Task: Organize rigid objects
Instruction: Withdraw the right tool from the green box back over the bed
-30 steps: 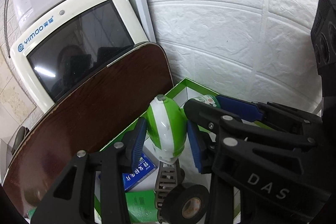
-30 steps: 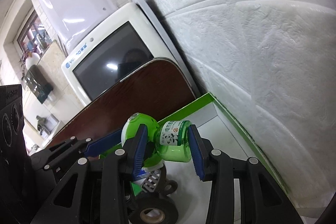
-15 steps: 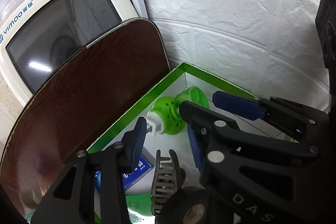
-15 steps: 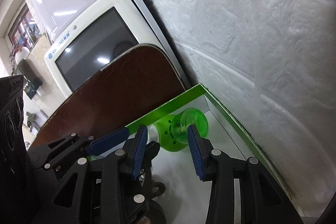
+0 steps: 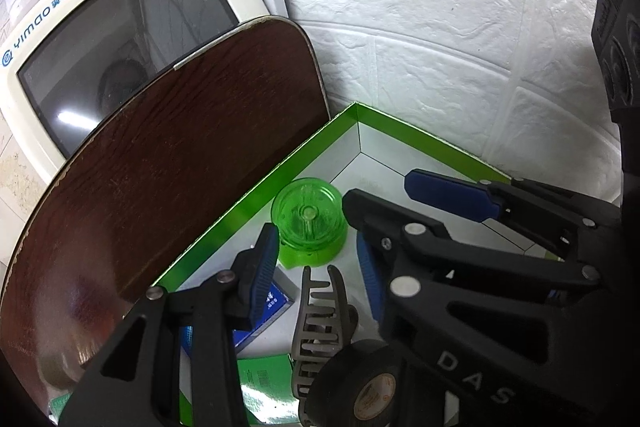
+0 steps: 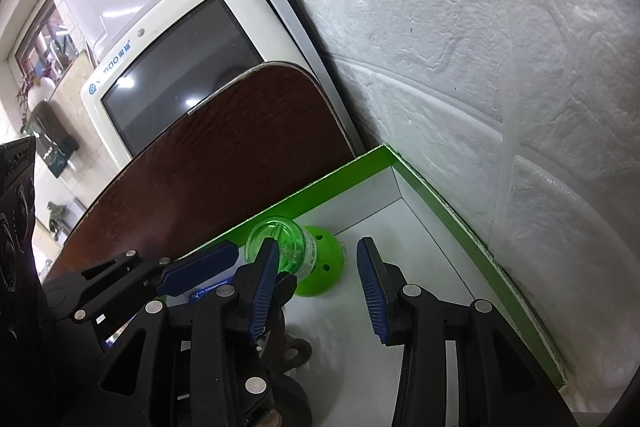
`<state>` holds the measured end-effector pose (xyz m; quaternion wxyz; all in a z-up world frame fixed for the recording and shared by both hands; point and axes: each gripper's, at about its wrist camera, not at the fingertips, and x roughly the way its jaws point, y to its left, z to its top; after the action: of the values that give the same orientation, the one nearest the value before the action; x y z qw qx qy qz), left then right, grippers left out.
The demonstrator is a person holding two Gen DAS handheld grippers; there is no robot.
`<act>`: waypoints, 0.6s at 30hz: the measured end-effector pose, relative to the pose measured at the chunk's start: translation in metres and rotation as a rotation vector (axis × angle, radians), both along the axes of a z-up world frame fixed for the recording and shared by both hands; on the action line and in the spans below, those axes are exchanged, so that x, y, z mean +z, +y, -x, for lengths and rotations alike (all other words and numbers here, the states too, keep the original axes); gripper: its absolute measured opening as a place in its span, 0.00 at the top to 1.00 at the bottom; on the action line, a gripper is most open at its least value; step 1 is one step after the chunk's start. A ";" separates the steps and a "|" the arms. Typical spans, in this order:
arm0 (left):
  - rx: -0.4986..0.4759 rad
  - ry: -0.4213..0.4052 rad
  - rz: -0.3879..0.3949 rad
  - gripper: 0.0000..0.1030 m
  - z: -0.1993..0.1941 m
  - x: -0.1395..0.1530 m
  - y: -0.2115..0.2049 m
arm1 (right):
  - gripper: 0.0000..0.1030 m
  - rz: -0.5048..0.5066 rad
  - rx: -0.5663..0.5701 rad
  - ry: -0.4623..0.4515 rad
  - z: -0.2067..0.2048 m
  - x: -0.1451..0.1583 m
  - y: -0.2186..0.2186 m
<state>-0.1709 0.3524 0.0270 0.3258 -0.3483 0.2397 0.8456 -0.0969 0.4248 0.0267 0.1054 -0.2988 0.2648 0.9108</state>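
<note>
Tabletop (image 5: 168, 187) against white wall (image 5: 440, 27)

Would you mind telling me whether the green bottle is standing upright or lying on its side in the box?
Lying on its side: the green bottle rests on the floor of the box, its round base facing the cameras.

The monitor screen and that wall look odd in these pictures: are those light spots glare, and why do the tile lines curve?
Left wrist view: the monitor screen mirrors a bright ceiling light as glare; the white wall has seams bowed by the fisheye lens, and the corners go black. Right wrist view: same glare spots on the screen, same curved wall seams.
</note>
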 end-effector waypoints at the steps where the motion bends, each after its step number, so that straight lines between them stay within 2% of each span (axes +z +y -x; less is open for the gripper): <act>1: 0.004 -0.002 -0.002 0.62 -0.001 0.001 -0.002 | 0.58 0.001 0.002 -0.003 0.000 -0.001 0.000; 4: 0.019 -0.001 -0.005 0.58 -0.006 0.008 -0.014 | 0.58 0.015 0.008 -0.010 0.000 -0.002 0.002; 6: 0.034 0.015 -0.014 0.45 -0.011 0.015 -0.024 | 0.58 0.023 0.011 -0.019 -0.002 -0.001 0.002; 9: 0.054 0.039 -0.044 0.38 -0.018 0.027 -0.043 | 0.58 0.014 0.019 -0.016 -0.005 0.005 -0.003; 13: 0.096 0.097 -0.066 0.37 -0.032 0.043 -0.078 | 0.55 0.005 0.059 0.003 -0.013 0.019 -0.020; 18: 0.192 0.116 -0.107 0.35 -0.037 0.055 -0.137 | 0.55 -0.035 0.127 0.020 -0.013 0.036 -0.056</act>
<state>-0.1342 0.2159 0.0822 0.2472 -0.3021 0.1781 0.9033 -0.0837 0.3691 0.0626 0.0501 -0.3039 0.2306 0.9230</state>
